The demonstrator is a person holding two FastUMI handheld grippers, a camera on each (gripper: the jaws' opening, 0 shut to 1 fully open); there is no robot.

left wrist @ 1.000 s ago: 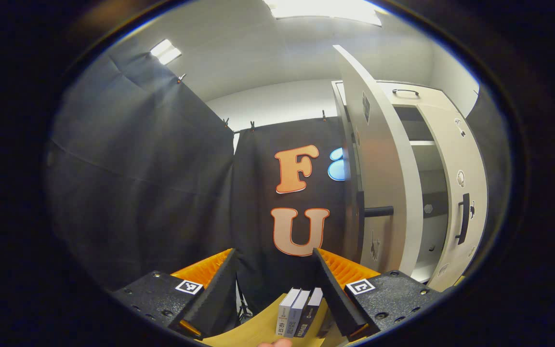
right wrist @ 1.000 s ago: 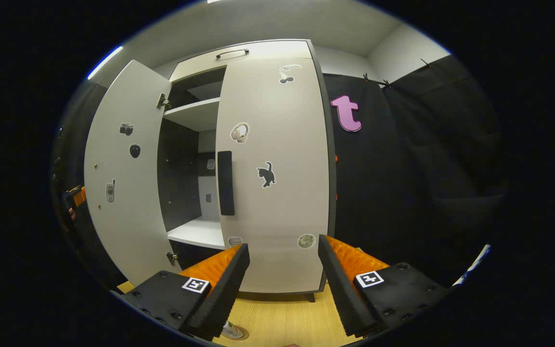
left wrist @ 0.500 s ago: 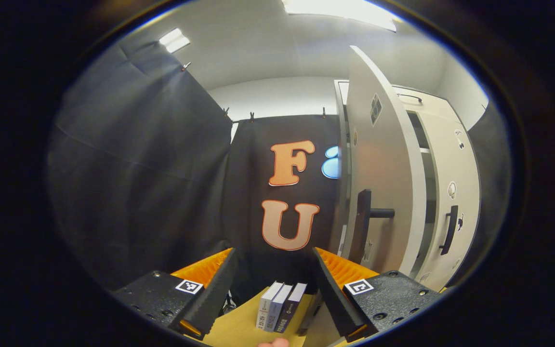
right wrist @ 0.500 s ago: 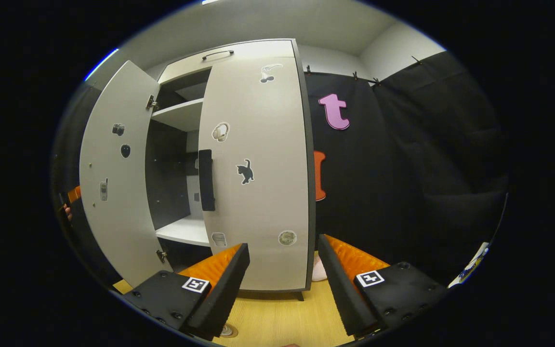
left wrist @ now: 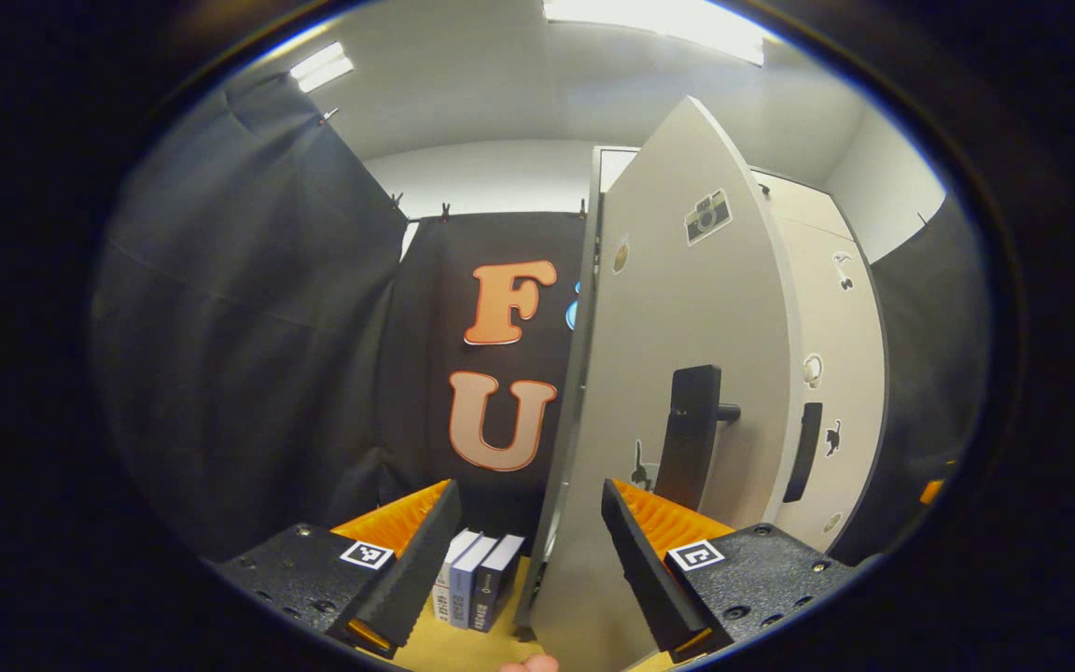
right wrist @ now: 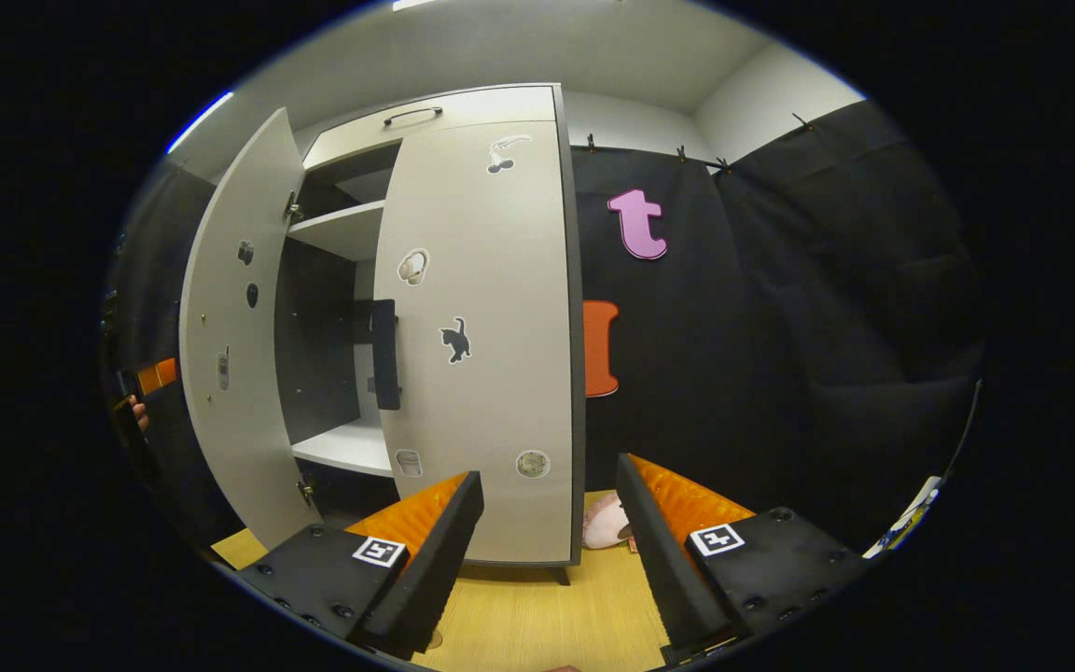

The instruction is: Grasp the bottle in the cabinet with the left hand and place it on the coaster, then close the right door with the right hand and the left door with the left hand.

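Left gripper (left wrist: 528, 523) open and empty, tall pale-grey left door (left wrist: 677, 392) standing upright just ahead and right, black bar handle (left wrist: 687, 439) vertical beyond right finger; right gripper (right wrist: 547, 523) open, farther.

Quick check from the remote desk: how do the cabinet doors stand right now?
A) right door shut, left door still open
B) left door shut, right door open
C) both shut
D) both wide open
A: in the right gripper view the right door lies flush with the cabinet front, while the left door swings out and leaves the shelf inside exposed.
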